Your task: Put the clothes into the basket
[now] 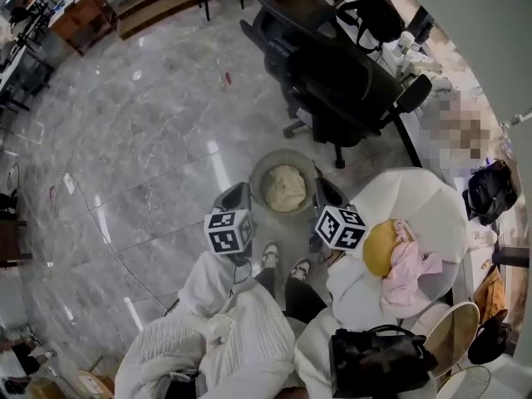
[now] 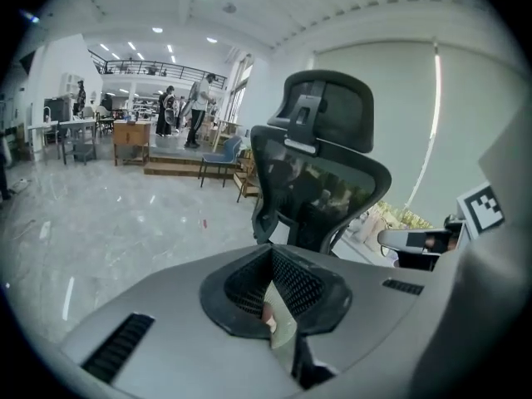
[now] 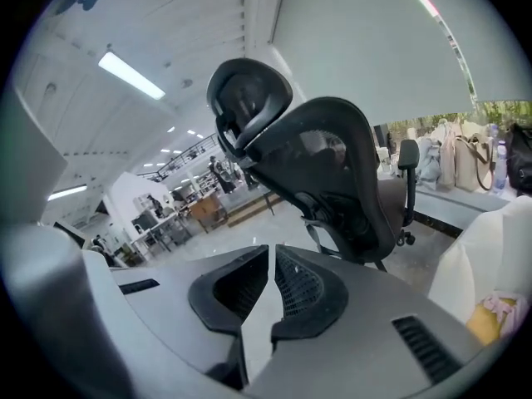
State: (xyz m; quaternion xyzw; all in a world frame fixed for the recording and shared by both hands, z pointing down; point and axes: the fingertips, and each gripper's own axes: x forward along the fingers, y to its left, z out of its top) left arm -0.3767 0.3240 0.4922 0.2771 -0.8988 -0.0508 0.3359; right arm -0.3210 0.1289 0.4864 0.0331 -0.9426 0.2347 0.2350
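Clothes (image 1: 284, 188) sit in the basket (image 1: 256, 175). Left gripper (image 1: 233, 198) and right gripper (image 1: 330, 194) jaws are closed, empty. Probably next: pink clothes (image 1: 407, 271) on the chair (image 1: 416, 198).

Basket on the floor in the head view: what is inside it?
A crumpled cream garment lies inside the round basket and covers most of its inside. The basket's bottom, and anything under the garment, is covered and cannot be seen.

The grey floor (image 1: 150, 131) is shiny. A round basket (image 1: 256, 177) stands on it with a pale cloth (image 1: 284, 188) inside. A black chair (image 1: 332, 90) stands behind the basket. A white chair (image 1: 424, 206) on the right holds yellow and pink clothes (image 1: 405, 266). A thin wire (image 1: 100, 223) lies on the left.
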